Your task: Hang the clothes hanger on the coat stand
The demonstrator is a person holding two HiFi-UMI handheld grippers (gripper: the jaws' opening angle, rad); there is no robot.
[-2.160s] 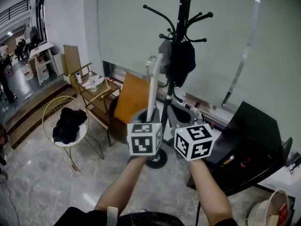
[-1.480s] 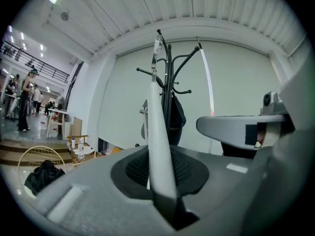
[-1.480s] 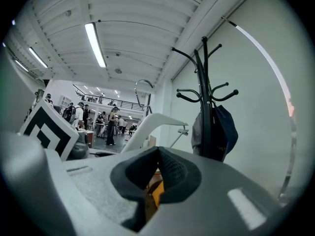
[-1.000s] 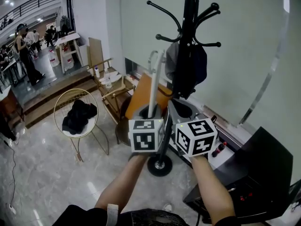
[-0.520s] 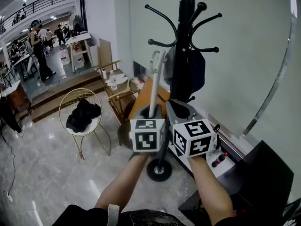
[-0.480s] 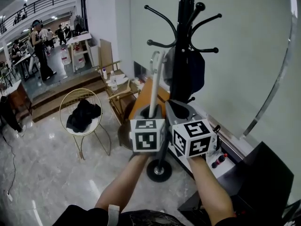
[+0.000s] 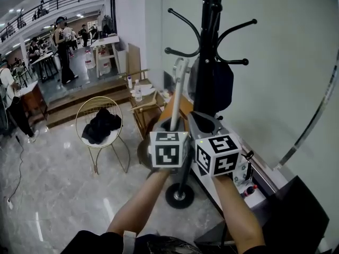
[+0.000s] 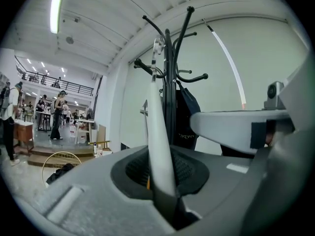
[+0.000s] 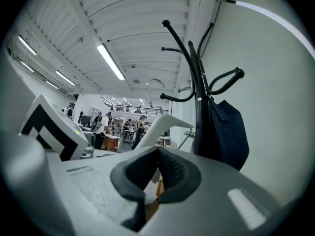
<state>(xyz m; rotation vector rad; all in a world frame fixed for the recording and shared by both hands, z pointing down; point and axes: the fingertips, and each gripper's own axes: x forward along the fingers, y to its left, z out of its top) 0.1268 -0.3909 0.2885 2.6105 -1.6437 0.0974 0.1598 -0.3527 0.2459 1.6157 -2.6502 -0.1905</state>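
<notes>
A white clothes hanger [image 7: 175, 97] stands upright, its lower end clamped in my left gripper [image 7: 172, 126]. In the left gripper view the hanger [image 8: 158, 132] rises from between the jaws, and its metal hook [image 8: 156, 45] is near the stand's upper arms. The black coat stand [image 7: 211, 30] rises right behind both grippers, with a dark bag [image 7: 214, 86] hung on it and its round base [image 7: 180, 196] on the floor. My right gripper [image 7: 205, 125] is close beside the left one, shut and empty. The right gripper view shows the hanger's arm [image 9: 160, 127] to the left of the stand [image 9: 199, 112].
A gold wire chair [image 7: 100, 110] carrying a black garment [image 7: 101, 126] stands at the left. A wooden chair [image 7: 143, 102] is behind it. A dark table [image 7: 302, 216] sits at the lower right. A pale wall [image 7: 286, 62] is behind the stand. People stand far back left.
The stand has drawn closer and the view has swung left. Both grippers stay side by side, slightly higher in the picture, with the hanger still upright in the left one.
</notes>
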